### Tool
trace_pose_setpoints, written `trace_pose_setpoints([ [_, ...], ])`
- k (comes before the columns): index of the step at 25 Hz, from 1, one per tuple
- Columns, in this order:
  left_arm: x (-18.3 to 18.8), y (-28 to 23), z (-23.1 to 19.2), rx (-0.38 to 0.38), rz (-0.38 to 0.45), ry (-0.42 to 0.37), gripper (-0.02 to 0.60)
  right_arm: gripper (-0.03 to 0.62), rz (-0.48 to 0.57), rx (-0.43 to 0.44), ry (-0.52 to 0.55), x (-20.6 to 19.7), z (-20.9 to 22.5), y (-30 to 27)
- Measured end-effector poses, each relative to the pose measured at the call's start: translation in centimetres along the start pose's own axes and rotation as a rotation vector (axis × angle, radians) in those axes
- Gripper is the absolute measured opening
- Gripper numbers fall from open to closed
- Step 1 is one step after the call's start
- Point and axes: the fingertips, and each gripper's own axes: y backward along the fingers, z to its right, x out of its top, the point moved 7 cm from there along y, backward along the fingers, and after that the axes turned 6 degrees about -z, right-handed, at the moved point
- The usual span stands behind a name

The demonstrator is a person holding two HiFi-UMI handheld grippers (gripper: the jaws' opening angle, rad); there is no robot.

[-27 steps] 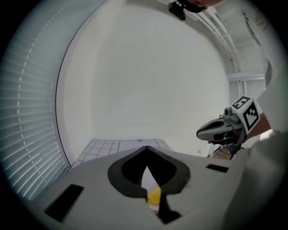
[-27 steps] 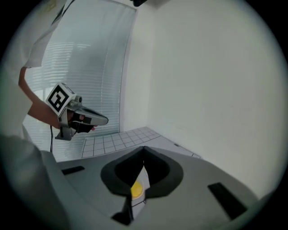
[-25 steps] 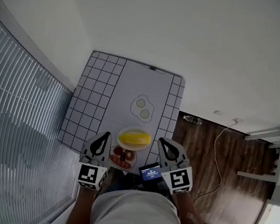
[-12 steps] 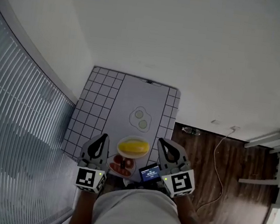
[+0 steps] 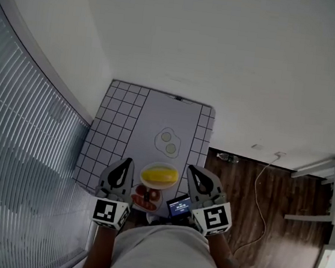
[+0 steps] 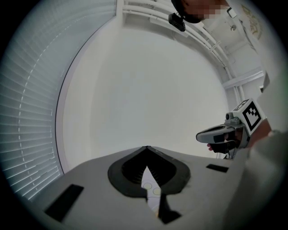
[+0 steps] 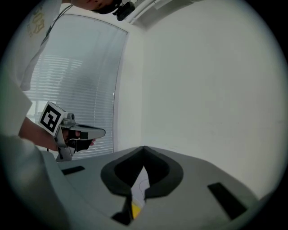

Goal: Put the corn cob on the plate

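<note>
The yellow corn cob (image 5: 159,175) lies on a white plate (image 5: 161,165) at the near edge of the table, seen in the head view. My left gripper (image 5: 126,163) hovers just left of the plate and my right gripper (image 5: 192,171) just right of it. Both are shut and hold nothing. In the left gripper view the jaws (image 6: 146,148) meet at a point, with the right gripper (image 6: 220,133) off to the side. In the right gripper view the shut jaws (image 7: 144,148) show a sliver of the corn cob (image 7: 135,210) below.
A second plate with red food (image 5: 146,197) sits nearest my body, beside a small lit screen (image 5: 179,206). A toy fried egg (image 5: 168,141) lies mid-table on the checked cloth (image 5: 113,130). Window blinds (image 5: 21,143) stand left, wooden floor (image 5: 239,188) right.
Both grippers have risen a little and tilted up. The head view has shifted, so the table sits lower in the picture. The corn cob has stayed on its plate.
</note>
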Motion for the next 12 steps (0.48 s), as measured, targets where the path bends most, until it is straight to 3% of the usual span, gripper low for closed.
trace_pose_setpoints([
  [12, -0.9, 0.07, -0.06, -0.003, -0.03, -0.003, 0.008, 0.006, -0.018, 0.002, -0.051, -0.98, 0.17, 0.21],
])
